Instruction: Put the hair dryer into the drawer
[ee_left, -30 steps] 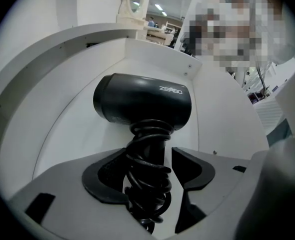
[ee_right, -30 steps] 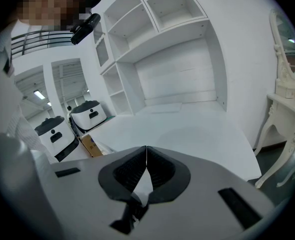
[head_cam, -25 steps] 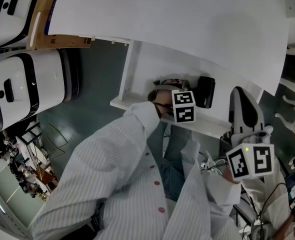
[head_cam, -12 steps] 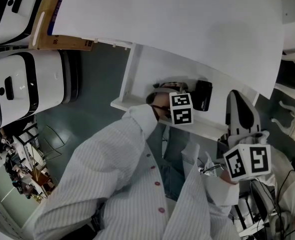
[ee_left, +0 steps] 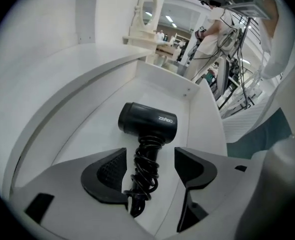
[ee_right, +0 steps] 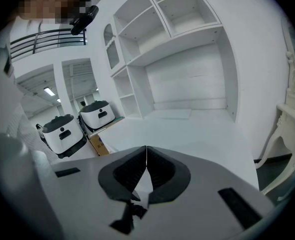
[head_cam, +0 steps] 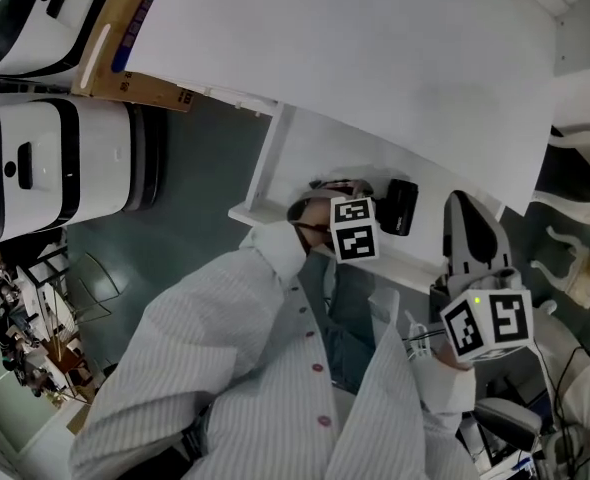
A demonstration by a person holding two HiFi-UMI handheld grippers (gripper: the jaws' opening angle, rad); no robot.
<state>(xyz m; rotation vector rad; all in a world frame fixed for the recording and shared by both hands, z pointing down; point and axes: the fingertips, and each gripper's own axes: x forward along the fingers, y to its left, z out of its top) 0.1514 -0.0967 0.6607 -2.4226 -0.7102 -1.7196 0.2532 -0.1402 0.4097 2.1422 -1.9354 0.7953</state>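
A black hair dryer with its black cord coiled round the handle lies on the floor of an open white drawer, so it is already where it belongs; my left gripper sits low over the drawer with its jaws apart, one dark pad on each side of the cord-wrapped handle and a gap showing on both sides, so I judge it has let go rather than grips; the dryer lies straight ahead of these tongs, its handle running back toward me between the jaws and its barrel lying crosswise at the far end, the printed side facing me; the left gripper is by far the nearer, while my right gripper is held well apart to the right, clenched on nothing, looking across the white desk top toward white shelves; pulling the left tongs straight back along the handle's line should clear the cord without snagging it; compared with a second ago little differs: the dryer keeps its spot in the drawer, the left gripper stays just beside it, and the right gripper remains off to the side.
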